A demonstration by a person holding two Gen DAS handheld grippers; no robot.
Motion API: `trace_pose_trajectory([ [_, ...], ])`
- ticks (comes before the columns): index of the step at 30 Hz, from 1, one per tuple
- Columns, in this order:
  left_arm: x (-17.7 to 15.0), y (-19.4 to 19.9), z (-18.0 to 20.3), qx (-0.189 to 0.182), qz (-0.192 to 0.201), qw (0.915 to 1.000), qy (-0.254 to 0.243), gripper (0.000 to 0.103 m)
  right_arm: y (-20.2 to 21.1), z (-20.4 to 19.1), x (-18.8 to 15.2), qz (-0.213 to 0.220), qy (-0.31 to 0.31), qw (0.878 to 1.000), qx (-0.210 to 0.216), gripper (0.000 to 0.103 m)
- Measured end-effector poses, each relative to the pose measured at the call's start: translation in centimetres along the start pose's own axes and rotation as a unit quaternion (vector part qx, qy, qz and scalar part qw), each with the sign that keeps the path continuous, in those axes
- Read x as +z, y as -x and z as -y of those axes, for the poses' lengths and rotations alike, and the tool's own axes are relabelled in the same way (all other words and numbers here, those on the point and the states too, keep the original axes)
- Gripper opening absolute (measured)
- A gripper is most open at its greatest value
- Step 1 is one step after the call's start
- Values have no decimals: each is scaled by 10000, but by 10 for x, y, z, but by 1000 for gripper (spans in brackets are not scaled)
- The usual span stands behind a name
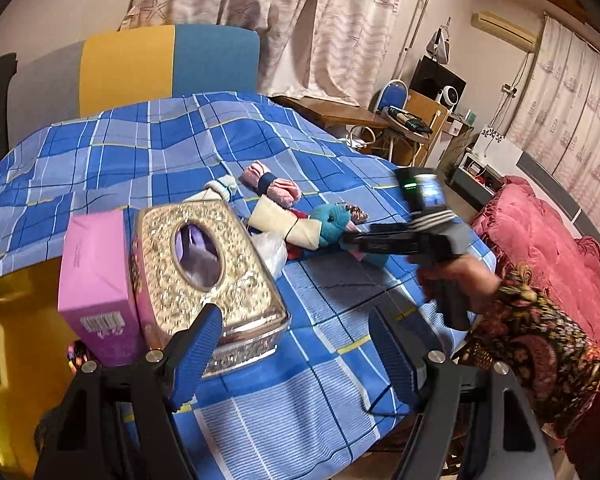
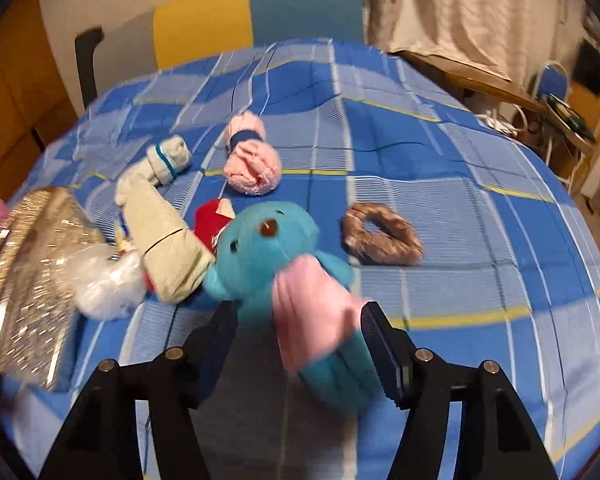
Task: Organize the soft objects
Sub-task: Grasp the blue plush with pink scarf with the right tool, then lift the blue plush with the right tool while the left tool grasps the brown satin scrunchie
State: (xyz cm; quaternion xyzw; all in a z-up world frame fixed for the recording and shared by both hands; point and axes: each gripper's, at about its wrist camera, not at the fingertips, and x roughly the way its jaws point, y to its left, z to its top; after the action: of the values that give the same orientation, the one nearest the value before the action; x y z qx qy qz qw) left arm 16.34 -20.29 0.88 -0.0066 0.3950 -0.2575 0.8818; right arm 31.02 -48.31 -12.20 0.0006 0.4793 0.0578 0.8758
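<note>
On the counter's blue plaid cloth (image 2: 440, 152) I count one plush teal toy (image 2: 268, 248) with a pink scarf, two rolled sock bundles, one fuzzy pink (image 2: 252, 164) and one ribbed cream (image 2: 170, 160), and one furry brown ring (image 2: 382, 234). My right gripper (image 2: 296, 340) stands half open around the toy's body, its pads not pressing. My left gripper (image 1: 296, 344) hangs wide open and empty beside one glittery tissue box (image 1: 204, 264).

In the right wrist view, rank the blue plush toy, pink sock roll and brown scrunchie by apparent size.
1. Blue plush toy, though it is nearest the camera.
2. Brown scrunchie and pink sock roll: too alike to rank.
</note>
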Motion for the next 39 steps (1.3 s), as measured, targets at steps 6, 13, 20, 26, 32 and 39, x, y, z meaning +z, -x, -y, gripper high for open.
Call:
trace_pose_trajectory([
  [6, 23, -6, 2, 147, 5, 9999, 15, 77, -28, -14, 11, -116, 318, 9994, -56, 60],
  [13, 54, -37, 11, -26, -198, 9997, 133, 77, 4, 8, -3, -139, -234, 9992, 300, 31],
  [20, 82, -75, 33, 102, -361, 9993, 22, 77, 52, 66, -38, 129, -1619, 9861, 345, 27],
  [26, 106, -128, 73, -62, -641, 9977, -196, 77, 52, 111, -55, -39, -2253, 9729, -521, 28],
  [32, 122, -212, 89, -121, -1081, 9941, -36, 77, 39, 117, -57, -134, -2411, 9689, -544, 46],
  [39, 132, -287, 85, -1, -1377, 9905, 47, 77, 17, 95, -44, -417, -1450, 9818, -1150, 60],
])
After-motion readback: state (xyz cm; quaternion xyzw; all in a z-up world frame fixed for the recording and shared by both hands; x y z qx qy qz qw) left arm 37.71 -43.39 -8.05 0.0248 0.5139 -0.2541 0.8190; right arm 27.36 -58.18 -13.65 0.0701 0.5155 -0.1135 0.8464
